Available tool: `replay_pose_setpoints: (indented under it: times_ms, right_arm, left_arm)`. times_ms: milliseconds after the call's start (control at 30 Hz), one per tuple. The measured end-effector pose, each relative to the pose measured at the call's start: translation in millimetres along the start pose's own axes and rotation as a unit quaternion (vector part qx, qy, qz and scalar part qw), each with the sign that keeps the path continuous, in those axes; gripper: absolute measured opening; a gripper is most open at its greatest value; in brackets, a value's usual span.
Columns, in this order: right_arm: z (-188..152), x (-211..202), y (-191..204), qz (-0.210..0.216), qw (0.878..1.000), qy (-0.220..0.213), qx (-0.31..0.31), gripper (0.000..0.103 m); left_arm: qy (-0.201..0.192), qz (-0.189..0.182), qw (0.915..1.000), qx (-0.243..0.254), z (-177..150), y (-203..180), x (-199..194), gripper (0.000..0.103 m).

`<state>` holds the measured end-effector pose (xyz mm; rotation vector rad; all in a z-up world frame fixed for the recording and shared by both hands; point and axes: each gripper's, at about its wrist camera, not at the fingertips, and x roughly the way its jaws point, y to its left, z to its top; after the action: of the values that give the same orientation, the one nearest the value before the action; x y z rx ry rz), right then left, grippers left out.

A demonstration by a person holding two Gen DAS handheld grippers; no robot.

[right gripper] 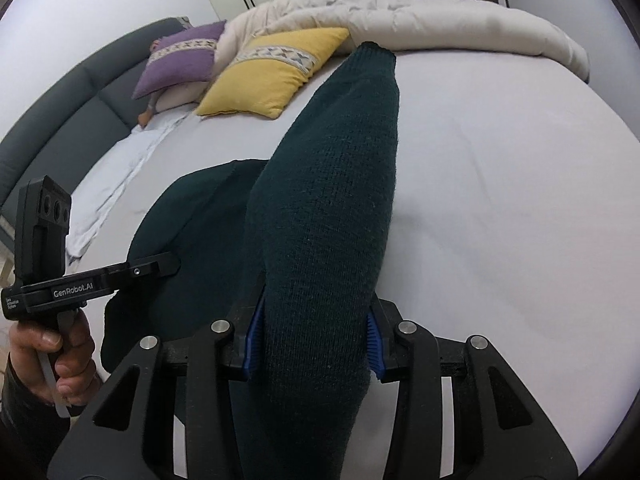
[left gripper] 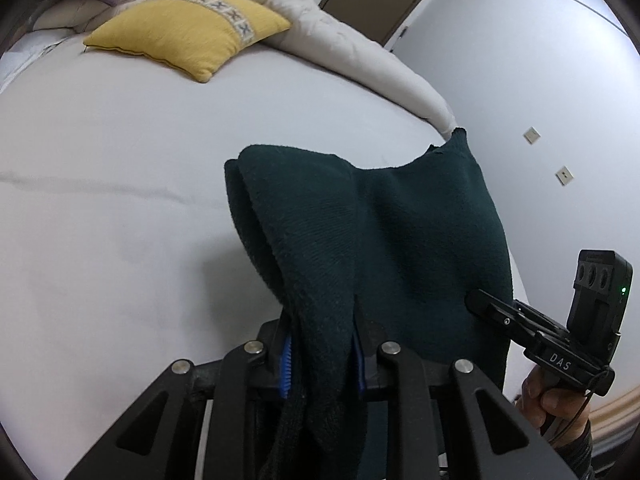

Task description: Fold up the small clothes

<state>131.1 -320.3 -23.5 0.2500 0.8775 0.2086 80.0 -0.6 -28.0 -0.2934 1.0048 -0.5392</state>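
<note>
A dark green knitted garment (left gripper: 360, 248) is held up over the white bed. My left gripper (left gripper: 322, 356) is shut on a bunched edge of it, the cloth draped over the blue pads. My right gripper (right gripper: 314, 340) is shut on a long sleeve-like part of the same garment (right gripper: 332, 200), which stretches away toward the pillows. The right gripper also shows in the left wrist view (left gripper: 476, 300), touching the garment's right side. The left gripper also shows in the right wrist view (right gripper: 168, 266), at the garment's left part.
The bed sheet (left gripper: 100, 200) is white and wide. A yellow pillow (left gripper: 180, 32) and a purple pillow (right gripper: 180, 60) lie at the head, with a cream duvet (right gripper: 420, 20) bunched along the far edge. A dark headboard (right gripper: 60, 120) stands at the left.
</note>
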Motion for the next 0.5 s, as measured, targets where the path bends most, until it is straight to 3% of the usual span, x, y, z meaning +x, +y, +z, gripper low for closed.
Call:
replay_pose_setpoints:
  times_ms: [267, 433, 500]
  right_arm:
    - [-63, -46, -4, -0.008, 1.0, -0.006, -0.004, 0.038]
    - [-85, -13, -36, -0.012, 0.999, 0.028, 0.024, 0.038]
    - [-90, 7, -52, -0.021, 0.998, 0.037, 0.041, 0.038]
  left_arm:
    - [0.011, 0.011, 0.9998, 0.011, -61, -24, -10, 0.025]
    - [0.054, 0.058, 0.9968, -0.008, -75, 1, 42, 0.026]
    - [0.062, 0.043, 0.9966, -0.033, -79, 15, 55, 0.028]
